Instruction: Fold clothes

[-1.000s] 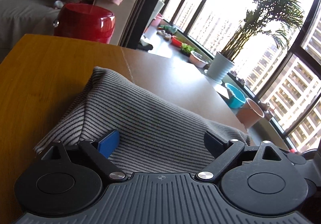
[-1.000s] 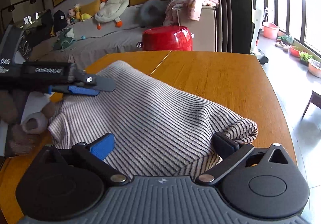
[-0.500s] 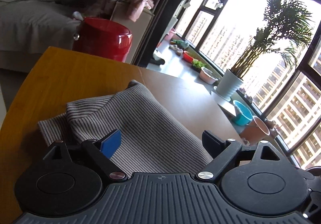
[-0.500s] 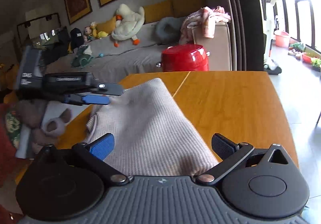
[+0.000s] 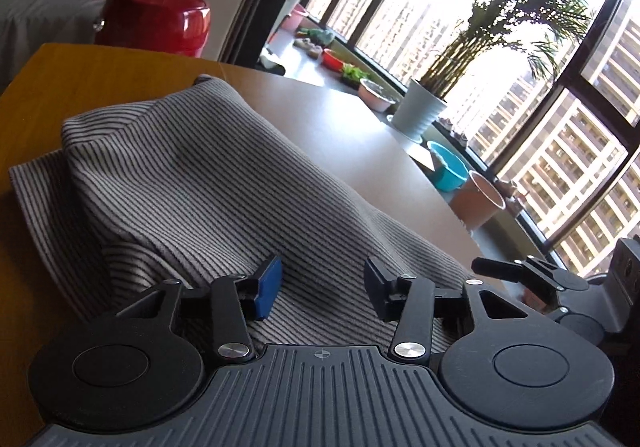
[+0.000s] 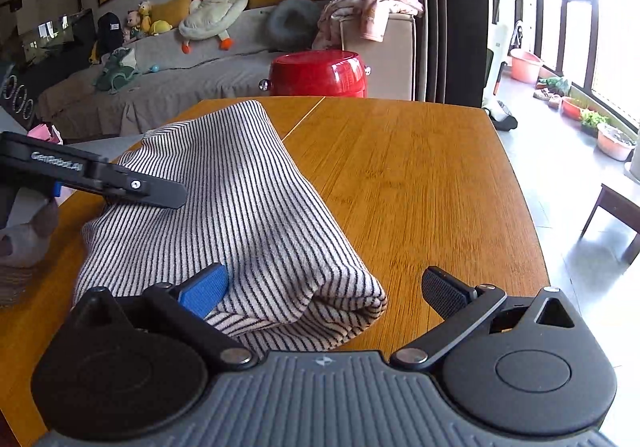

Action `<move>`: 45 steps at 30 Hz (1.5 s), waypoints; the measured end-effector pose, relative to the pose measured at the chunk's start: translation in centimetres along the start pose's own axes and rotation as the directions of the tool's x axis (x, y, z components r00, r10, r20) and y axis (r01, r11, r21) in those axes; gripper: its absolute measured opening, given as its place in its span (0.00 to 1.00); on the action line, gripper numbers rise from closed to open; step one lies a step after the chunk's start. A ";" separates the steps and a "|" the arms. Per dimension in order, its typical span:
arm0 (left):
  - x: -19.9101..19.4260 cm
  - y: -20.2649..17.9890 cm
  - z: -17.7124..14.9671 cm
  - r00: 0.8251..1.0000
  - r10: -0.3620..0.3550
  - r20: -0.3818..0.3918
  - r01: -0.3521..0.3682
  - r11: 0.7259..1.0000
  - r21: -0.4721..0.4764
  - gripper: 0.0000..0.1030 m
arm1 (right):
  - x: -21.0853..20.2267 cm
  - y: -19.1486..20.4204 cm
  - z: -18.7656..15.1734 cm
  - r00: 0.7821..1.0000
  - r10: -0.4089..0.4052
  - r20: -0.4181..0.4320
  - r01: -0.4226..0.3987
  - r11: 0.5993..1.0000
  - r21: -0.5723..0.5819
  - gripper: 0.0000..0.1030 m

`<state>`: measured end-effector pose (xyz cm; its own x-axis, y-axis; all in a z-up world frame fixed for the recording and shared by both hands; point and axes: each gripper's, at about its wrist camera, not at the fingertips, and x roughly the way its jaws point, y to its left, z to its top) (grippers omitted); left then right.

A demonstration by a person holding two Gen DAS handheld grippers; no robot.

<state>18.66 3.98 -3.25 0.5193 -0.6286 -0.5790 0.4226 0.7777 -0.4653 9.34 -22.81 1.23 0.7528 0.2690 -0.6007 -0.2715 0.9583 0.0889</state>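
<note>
Table (image 6: 420, 175): striped top (image 6: 240, 207) lying folded over.
Both grippers, left (image 5: 323, 285) and right (image 6: 324, 287), are spreading; square the edges before pressing.

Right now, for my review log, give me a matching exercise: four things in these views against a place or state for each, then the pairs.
Things:
1. striped garment
2. red stool
3. plush duck
4. right claw

Places or states:
A. on the sofa
B. open, over the garment's near end
C. folded on the wooden table
D. on the floor beyond the table's far edge

Pairs: 1-C, 2-D, 3-A, 4-B
</note>
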 end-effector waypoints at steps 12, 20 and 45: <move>2.7 0.0 2.0 1.000 -0.009 0.015 0.008 0.999 0.038 0.41 | -0.7 2.7 -1.7 0.998 0.058 -0.035 -0.059 0.998 -0.008 1.00; 1.5 -0.2 1.4 0.999 -0.011 0.033 0.010 0.999 0.050 0.53 | -0.3 2.3 -1.8 0.995 0.078 -0.060 -0.075 0.996 0.055 1.00; -3.2 0.4 -1.7 0.999 0.019 0.046 -0.020 0.999 0.026 0.52 | 2.4 1.7 1.7 0.998 -0.062 -0.021 0.060 0.993 -0.098 0.68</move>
<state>15.91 6.33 -2.67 0.5609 -0.6134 -0.5561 0.4310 0.7898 -0.4364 11.70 -20.36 1.35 0.7557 0.2067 -0.6214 -0.2834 0.9586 -0.0259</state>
